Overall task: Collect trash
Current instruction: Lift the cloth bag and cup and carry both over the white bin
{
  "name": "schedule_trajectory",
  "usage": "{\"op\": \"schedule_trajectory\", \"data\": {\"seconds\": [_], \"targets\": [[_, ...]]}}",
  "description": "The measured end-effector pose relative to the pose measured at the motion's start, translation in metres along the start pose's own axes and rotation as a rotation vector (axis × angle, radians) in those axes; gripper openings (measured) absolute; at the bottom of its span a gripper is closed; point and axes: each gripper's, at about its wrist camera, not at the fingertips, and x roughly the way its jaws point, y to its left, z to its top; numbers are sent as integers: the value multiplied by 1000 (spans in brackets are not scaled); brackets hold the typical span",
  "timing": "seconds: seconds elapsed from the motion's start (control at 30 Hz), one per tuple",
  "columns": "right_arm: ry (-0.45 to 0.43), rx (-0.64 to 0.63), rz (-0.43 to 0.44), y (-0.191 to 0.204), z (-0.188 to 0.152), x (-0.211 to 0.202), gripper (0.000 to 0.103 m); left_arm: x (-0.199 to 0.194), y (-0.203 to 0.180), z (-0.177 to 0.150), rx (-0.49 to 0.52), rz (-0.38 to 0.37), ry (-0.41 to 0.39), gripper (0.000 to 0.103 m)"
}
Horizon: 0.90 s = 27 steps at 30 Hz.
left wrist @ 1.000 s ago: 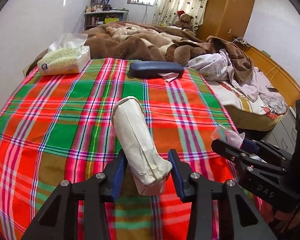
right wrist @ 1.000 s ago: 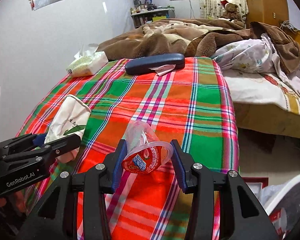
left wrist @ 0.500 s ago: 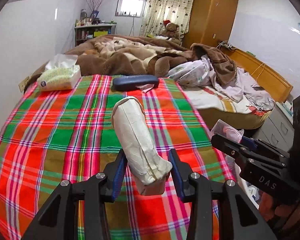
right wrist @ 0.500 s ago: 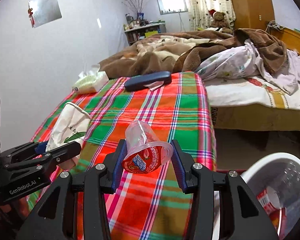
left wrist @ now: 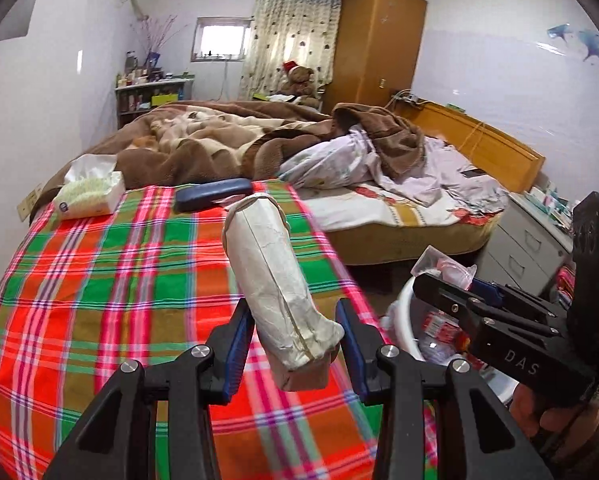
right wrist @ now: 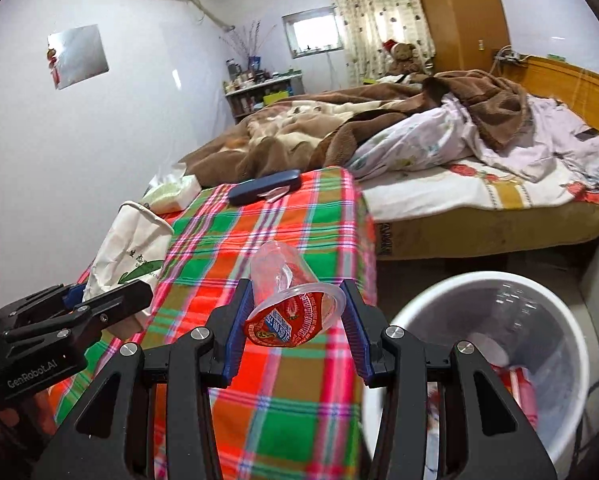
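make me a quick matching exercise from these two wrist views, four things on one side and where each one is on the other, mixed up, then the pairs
Things:
1. crumpled paper cup
2. clear plastic cup
3. tissue pack
4. dark blue case

Places:
A. clamped in the right gripper, beside the white bin
B. far edge of the plaid cloth, near its middle
C. clamped in the left gripper
D. far left corner of the plaid cloth

Pairs: 1-C, 2-A, 3-D, 4-B
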Motion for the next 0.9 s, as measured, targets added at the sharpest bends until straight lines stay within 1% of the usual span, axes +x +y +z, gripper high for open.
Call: {"op": "schedule_trajectory", "data": {"seconds": [0.1,0.3,0.43,0.53,0.73,0.9], "targets": [[-18,6,-36,-9,-4,-12,45,-5,-18,-3,30,-26,-10,42],[-52,46,-94,-30,-9,-35,45,-9,-56,-9,86,-106,-7,42],[-78,49,-153,-41,-14,-51,45,-8,-82,-13,121,-146,3,42],[-89,71,-179,-51,-18,-60,45,-4,-98,-15,139,-172,9,43],[-84,107,-248,-75,-27,-69,45,4,-126,-23,170,-224,29,43],[-52,140,-299,-94,-39,-69,45,22,-145,-28,189,-259,68,43]]}}
